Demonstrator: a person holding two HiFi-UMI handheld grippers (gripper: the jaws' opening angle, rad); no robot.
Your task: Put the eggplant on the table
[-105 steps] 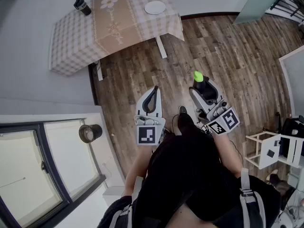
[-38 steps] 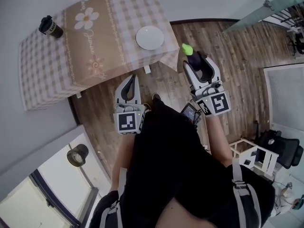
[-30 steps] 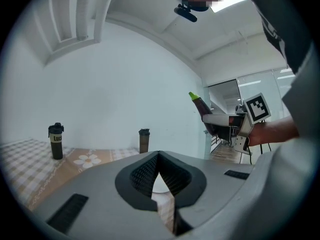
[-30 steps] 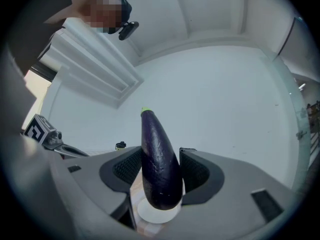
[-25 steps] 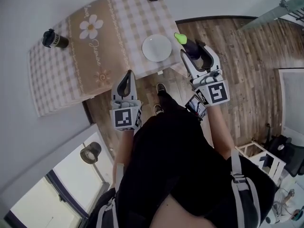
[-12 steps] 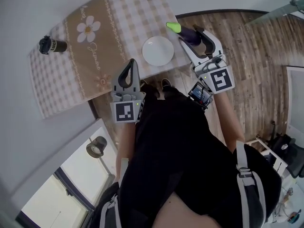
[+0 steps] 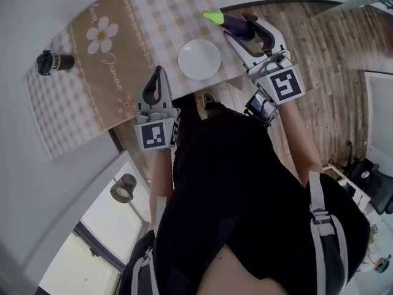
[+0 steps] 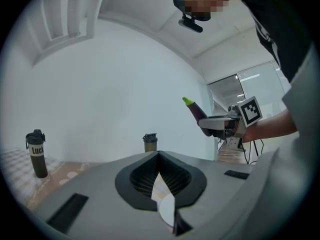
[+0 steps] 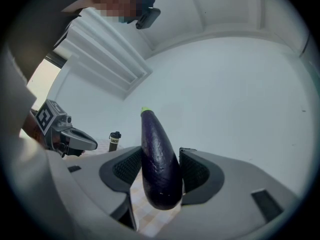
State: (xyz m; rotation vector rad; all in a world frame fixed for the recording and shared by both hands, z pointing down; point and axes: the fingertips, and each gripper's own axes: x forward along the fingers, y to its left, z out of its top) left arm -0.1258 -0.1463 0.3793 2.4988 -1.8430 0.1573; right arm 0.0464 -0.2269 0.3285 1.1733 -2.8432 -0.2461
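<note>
1. Shows the eggplant (image 9: 159, 159) clamped at its thick end between the jaws of the right hand-held gripper (image 7: 241, 27), with the green stem end pointing outward. Carried in the air over the right edge of the counter (image 7: 153, 35), apparently not yet resting on it.
2. Locates the white plate (image 7: 199, 59) on the checked cloth, just beside the eggplant and lower, with no contact between the two.
3. Presents the left hand-held gripper (image 7: 158, 80) clenched on nothing, jaws together, hovering at the counter's near edge beside the plate.
4. Marks a dark bottle (image 7: 50, 61) at the far left of the counter, well apart from the likely landing spot, and wooden floor (image 7: 307, 60) beneath the right arm.
5. Warns of three likely faults:
   - rolling off onto the floor if released this near the edge, given the rounded, smooth body;
   - bouncing or skidding if let go from height rather than lowered to contact;
   - landing on the plate's rim instead of bare counter if carried too far left, tipping the plate or rocking the eggplant.
</note>
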